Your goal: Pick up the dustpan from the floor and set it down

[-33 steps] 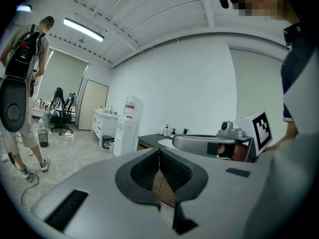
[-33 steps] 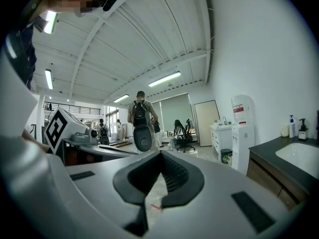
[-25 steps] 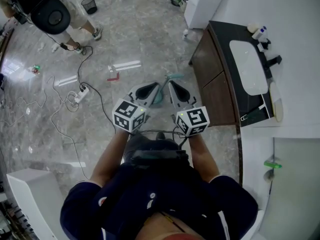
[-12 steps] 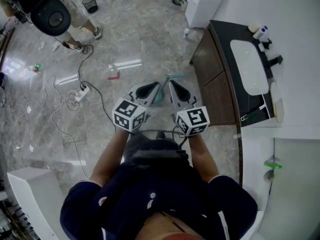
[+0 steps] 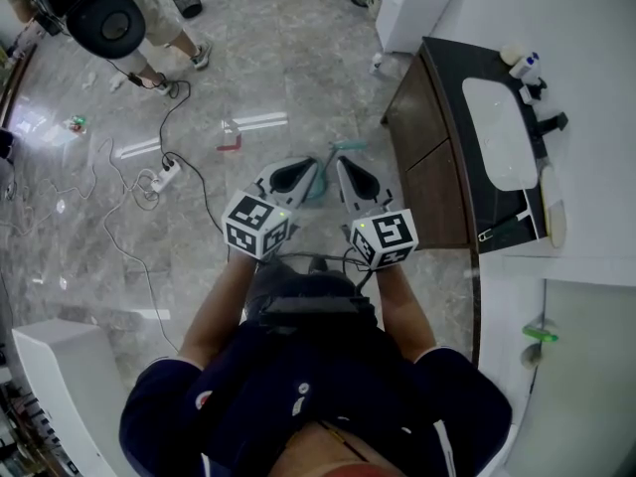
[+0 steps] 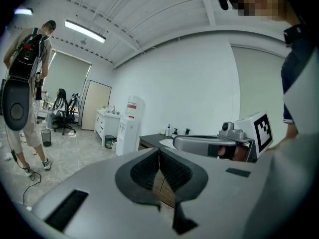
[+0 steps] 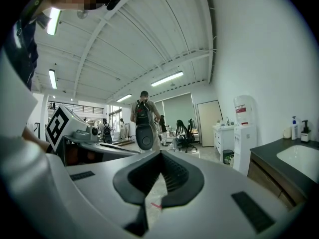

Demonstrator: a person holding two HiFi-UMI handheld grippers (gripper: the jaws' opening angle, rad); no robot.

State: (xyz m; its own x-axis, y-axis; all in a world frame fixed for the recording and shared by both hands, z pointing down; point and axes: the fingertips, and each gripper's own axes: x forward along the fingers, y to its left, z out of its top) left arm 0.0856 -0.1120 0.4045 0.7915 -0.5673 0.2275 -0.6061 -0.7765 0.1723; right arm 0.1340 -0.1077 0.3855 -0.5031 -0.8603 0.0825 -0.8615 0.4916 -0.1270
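Observation:
A teal dustpan [image 5: 321, 181] lies on the grey marble floor, its handle [image 5: 346, 148] pointing away from me; most of it is hidden behind the grippers. My left gripper [image 5: 312, 166] is held well above the floor just left of it, jaws shut with nothing between them, as the left gripper view [image 6: 159, 152] also shows. On the right side of the dustpan my right gripper [image 5: 340, 164] is at the same height, also shut and empty, its tips meeting in the right gripper view [image 7: 160, 156]. Neither gripper touches the dustpan.
A dark vanity cabinet [image 5: 422, 157] with a white sink [image 5: 497, 132] stands close on the right. A power strip [image 5: 164, 177] with trailing cables lies on the floor to the left, a small red piece [image 5: 229, 145] beyond it. A person with a backpack [image 5: 99, 18] stands far left.

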